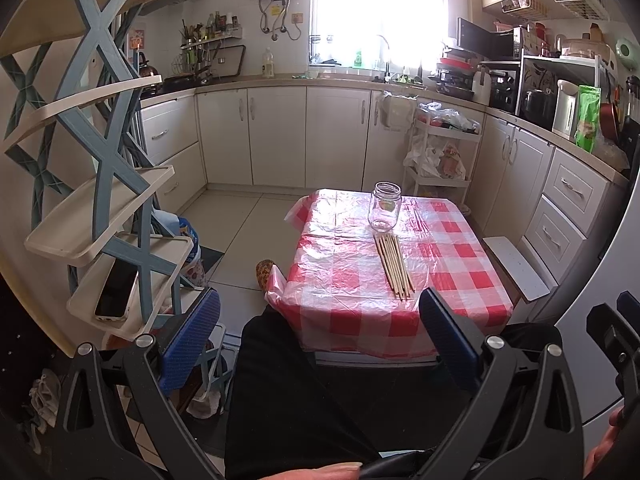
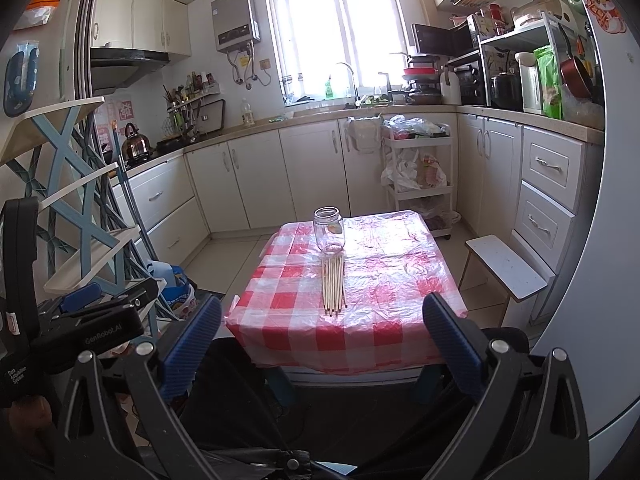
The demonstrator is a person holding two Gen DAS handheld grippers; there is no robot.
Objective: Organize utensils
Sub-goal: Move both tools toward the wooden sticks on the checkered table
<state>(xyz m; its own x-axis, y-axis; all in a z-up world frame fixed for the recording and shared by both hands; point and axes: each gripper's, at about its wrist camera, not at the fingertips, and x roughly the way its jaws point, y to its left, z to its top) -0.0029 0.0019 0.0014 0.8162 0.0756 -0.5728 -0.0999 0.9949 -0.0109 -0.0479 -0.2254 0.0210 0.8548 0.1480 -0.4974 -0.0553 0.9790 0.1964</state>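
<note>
Several wooden chopsticks (image 1: 394, 266) lie side by side on a small table with a red-and-white checked cloth (image 1: 452, 276). An empty clear glass jar (image 1: 385, 206) stands upright just behind them. In the right wrist view the chopsticks (image 2: 334, 285) and jar (image 2: 329, 231) sit at the table's middle (image 2: 400, 280). My left gripper (image 1: 318, 312) is open and empty, held back before the table's near edge. My right gripper (image 2: 322, 316) is open and empty, also short of the table.
A blue-and-white tiered rack (image 1: 100, 184) with a phone (image 1: 118, 290) stands at the left. A small white stool (image 2: 506, 266) is right of the table. A white trolley (image 2: 418, 176) stands behind it. Kitchen cabinets line the walls. My legs are below.
</note>
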